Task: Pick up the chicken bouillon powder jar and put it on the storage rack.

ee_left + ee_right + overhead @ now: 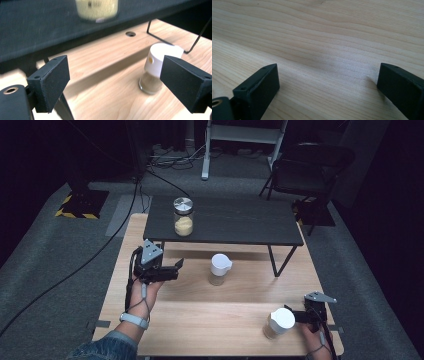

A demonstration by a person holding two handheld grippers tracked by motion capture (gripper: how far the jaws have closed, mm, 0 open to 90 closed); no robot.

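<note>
Two grippers | my left gripper (176, 268) gaping, facing middle shaker (157, 70) | my right gripper (328, 82) gaping, beside near shaker (279, 322) on table (200, 320)

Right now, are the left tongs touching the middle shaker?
Apart. In the left gripper view, the left tongs stand wide open with the shaker farther off on the table, bare wood between them.

The left gripper (179, 265) hovers over the left half of the table, jaws spread wide and pointing right; the right gripper (295, 316) sits low at the near right edge, jaws also wide apart
</note>
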